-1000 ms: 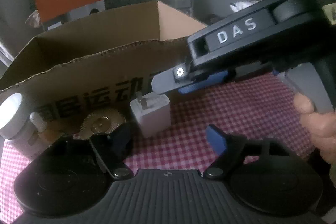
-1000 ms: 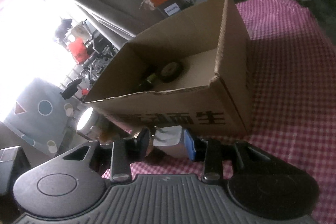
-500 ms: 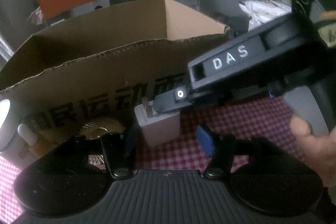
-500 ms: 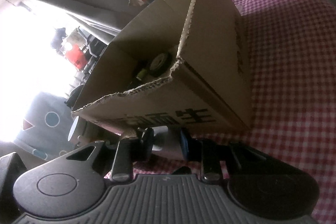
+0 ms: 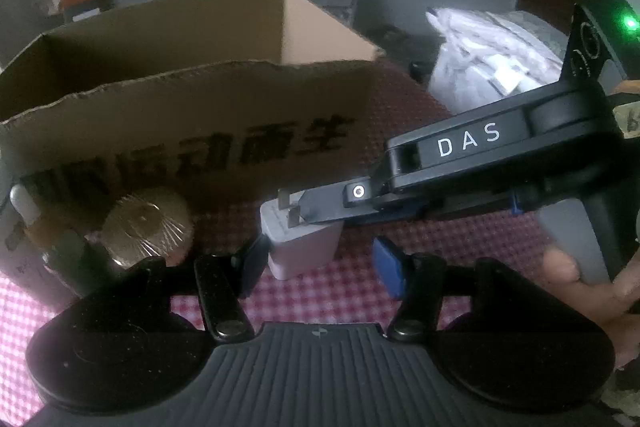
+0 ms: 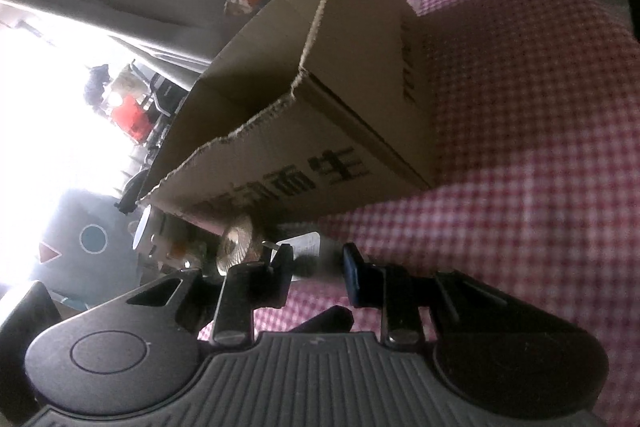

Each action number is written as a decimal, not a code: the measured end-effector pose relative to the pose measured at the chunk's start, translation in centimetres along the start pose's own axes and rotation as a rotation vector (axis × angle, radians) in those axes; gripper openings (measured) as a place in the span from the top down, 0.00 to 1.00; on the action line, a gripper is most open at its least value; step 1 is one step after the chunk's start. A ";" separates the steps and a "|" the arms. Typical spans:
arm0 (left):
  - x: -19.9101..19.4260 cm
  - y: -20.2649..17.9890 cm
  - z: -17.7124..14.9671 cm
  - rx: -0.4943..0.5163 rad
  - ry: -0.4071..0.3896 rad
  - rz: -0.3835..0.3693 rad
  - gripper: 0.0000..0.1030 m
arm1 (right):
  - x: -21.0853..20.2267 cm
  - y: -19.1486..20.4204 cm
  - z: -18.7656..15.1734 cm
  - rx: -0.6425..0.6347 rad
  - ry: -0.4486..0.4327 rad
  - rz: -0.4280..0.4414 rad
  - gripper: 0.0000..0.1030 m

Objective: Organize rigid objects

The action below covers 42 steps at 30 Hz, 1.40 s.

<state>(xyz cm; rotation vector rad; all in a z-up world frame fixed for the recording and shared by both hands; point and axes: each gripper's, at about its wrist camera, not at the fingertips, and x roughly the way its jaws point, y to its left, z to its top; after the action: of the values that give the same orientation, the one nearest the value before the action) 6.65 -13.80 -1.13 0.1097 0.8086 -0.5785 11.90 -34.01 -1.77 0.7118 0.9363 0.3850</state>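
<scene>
Two hand-held grippers on one white charger (image 5: 302,243), right hand-held gripper (image 6: 316,265) clamped on it, left hand-held gripper (image 5: 318,263) jaws apart around it, cardboard box (image 5: 224,119) just behind, checkered bench (image 6: 520,147).

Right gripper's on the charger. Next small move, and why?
Probably lift the charger straight up: the right gripper is clamped on it, it sits on the cloth at the foot of the box, whose rim is higher.
</scene>
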 end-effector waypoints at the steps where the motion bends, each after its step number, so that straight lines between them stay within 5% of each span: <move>1: -0.1 -0.1 -0.2 0.002 0.001 -0.008 0.43 | -0.3 0.0 -0.3 0.002 0.000 -0.005 0.72; 9: -0.4 -1.0 -1.0 0.050 -0.004 -0.010 0.43 | -1.7 -0.2 -1.6 0.028 0.004 -0.006 0.72; 17: 1.6 -1.5 -1.0 0.124 0.017 0.074 0.45 | -1.6 -0.5 -1.4 0.038 -0.021 -0.012 0.71; 22: 2.3 -1.9 -1.1 0.118 0.029 0.078 0.56 | -1.4 -0.2 -1.5 0.035 -0.028 -0.017 0.71; 42: 1.9 -2.4 -0.7 0.076 0.060 0.086 0.56 | -2.0 -0.1 -1.9 0.041 -0.017 -0.034 0.70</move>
<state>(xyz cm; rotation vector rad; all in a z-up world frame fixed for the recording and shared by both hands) 6.05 -16.45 -2.67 0.2312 0.8357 -0.5268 9.25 -34.51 -1.36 0.7347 0.9418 0.3303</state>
